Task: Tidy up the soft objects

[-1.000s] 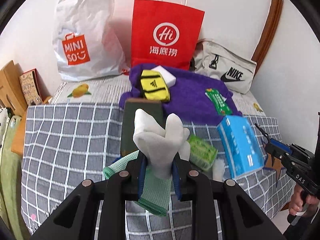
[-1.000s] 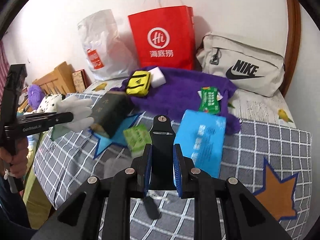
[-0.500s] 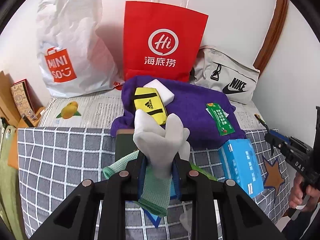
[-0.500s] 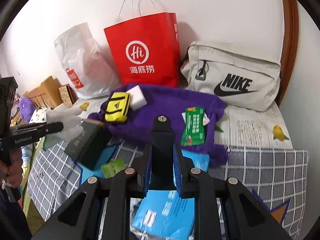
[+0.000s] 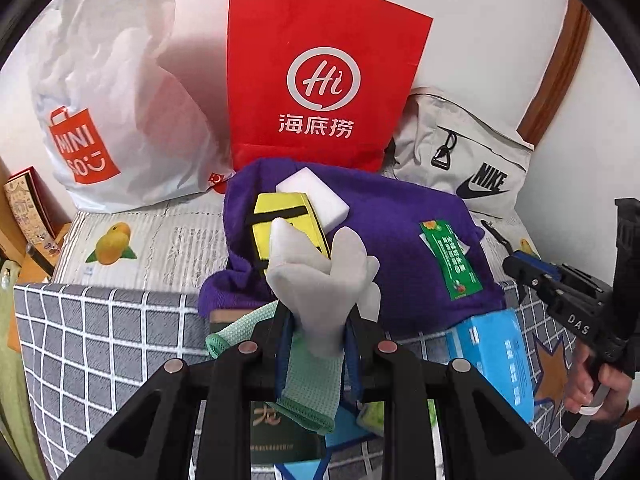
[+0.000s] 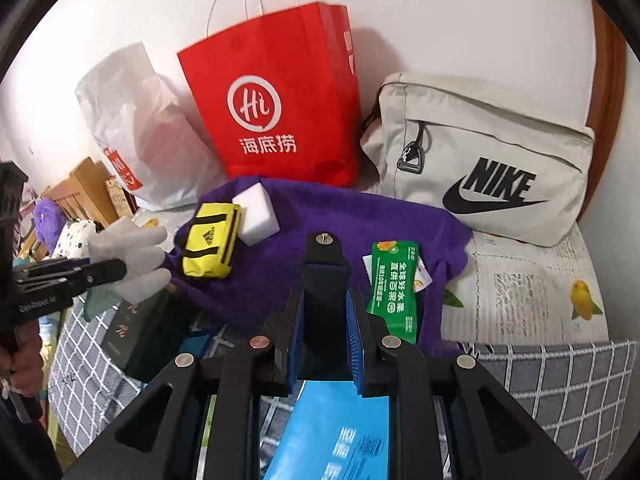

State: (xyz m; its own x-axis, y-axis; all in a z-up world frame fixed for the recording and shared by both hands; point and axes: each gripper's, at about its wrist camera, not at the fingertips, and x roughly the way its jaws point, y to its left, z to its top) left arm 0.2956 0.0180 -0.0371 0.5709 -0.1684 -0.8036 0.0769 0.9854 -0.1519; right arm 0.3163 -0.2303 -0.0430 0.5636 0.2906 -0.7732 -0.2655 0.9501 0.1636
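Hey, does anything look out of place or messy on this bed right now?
Yes. The purple towel lies rumpled with a yellow pouch, white sponge and green packet scattered on it. The left claw pinches a grey glove together with a green cloth.

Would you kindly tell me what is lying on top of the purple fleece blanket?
On the purple fleece blanket lie a yellow zip pouch, a white foam block and a green sachet. Anything beneath it is hidden.
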